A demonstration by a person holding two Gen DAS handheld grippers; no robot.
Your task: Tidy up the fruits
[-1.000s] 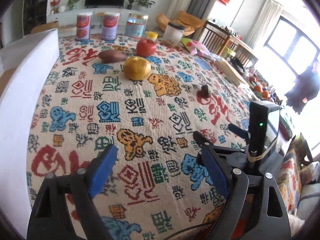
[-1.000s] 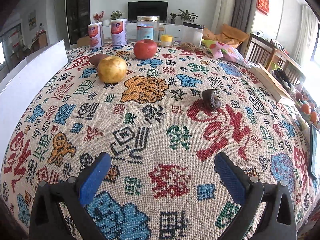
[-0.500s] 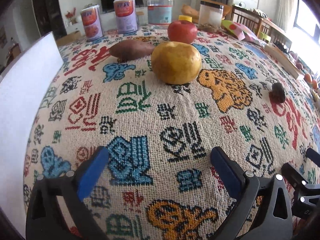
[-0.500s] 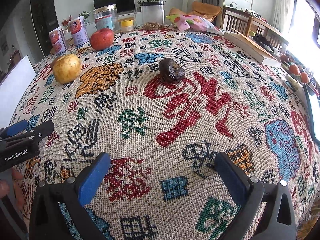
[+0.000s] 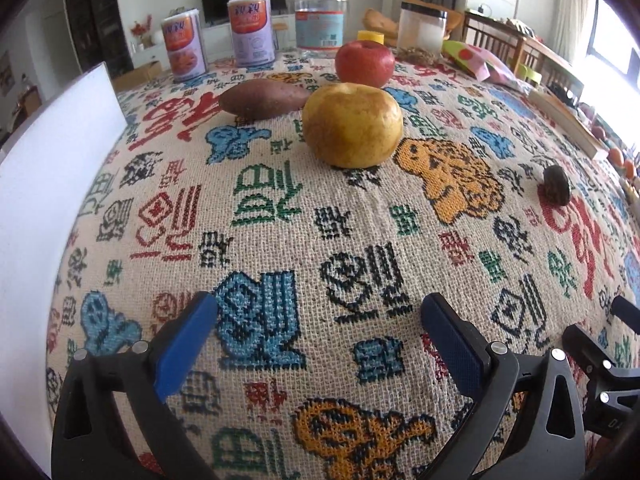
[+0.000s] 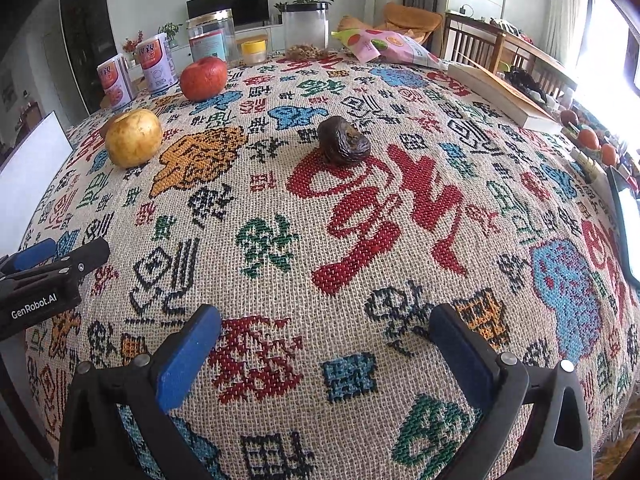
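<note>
A yellow pear (image 5: 352, 125) lies on the patterned tablecloth, with a red apple (image 5: 364, 63) behind it and a brown sweet potato (image 5: 262, 99) to its left. A dark wrinkled dried fruit (image 5: 557, 185) lies to the right. My left gripper (image 5: 320, 330) is open and empty, short of the pear. In the right wrist view my right gripper (image 6: 326, 340) is open and empty, facing the dried fruit (image 6: 343, 141); the pear (image 6: 134, 137) and apple (image 6: 203, 78) lie at far left. The left gripper's side (image 6: 48, 268) shows at that view's left edge.
A white board (image 5: 52, 184) stands along the table's left edge. Two cans (image 5: 184, 50), a clear jar (image 5: 319, 20), a lidded jar (image 5: 422, 26), a small yellow pot (image 6: 253, 51) and a snack bag (image 6: 380, 46) line the far edge. A book (image 6: 508, 96) lies at right.
Both grippers have swung and moved forward over the table: the left now faces the pear closer up, the right faces the dried fruit closer up. Both stay open.
</note>
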